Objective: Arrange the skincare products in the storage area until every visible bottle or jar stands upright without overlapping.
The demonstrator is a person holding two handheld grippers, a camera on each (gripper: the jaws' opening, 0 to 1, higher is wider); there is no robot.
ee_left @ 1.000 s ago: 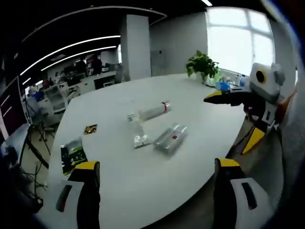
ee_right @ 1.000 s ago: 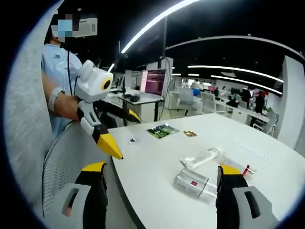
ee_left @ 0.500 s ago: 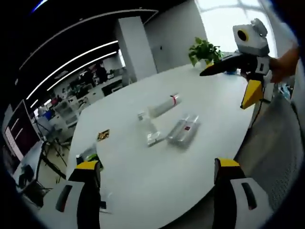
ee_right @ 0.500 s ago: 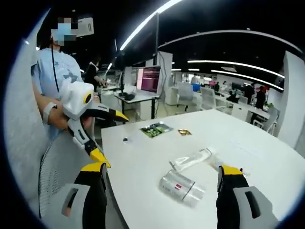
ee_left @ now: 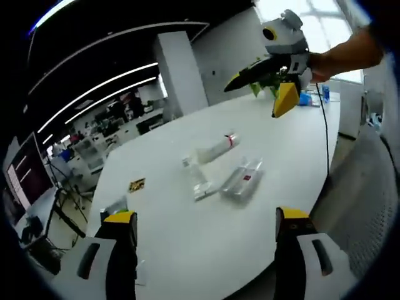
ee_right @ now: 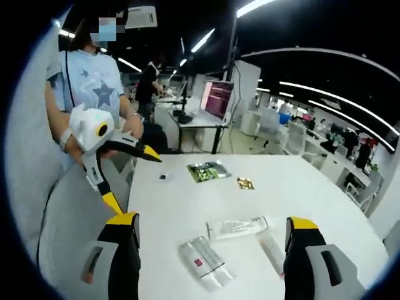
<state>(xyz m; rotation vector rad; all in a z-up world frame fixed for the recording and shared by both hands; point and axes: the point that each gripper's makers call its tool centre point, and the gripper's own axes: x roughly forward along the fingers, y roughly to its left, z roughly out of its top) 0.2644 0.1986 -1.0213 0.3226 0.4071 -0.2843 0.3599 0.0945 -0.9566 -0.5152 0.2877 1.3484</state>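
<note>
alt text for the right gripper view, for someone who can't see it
Three skincare containers lie flat on a white table: a clear twin-bottle pack, a white tube and a clear bottle. The right gripper hangs open above them; the left gripper is open at the table's edge.

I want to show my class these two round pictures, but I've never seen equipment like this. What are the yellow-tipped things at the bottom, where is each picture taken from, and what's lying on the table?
There is no robot here. A person holds a handheld two-jaw gripper in each hand, and a fisheye camera rides on each one. The left gripper fills the bottom of the left gripper view; the right gripper does the same in the right gripper view. Both stand open and hold nothing. Each view also catches the other gripper, held up in the person's hand.

On the round white table lie three skincare items, all on their sides: a white tube with a red band, a clear plastic pack with a red label and a small clear bottle. Farther off lie a green printed packet and a small gold packet.
</note>
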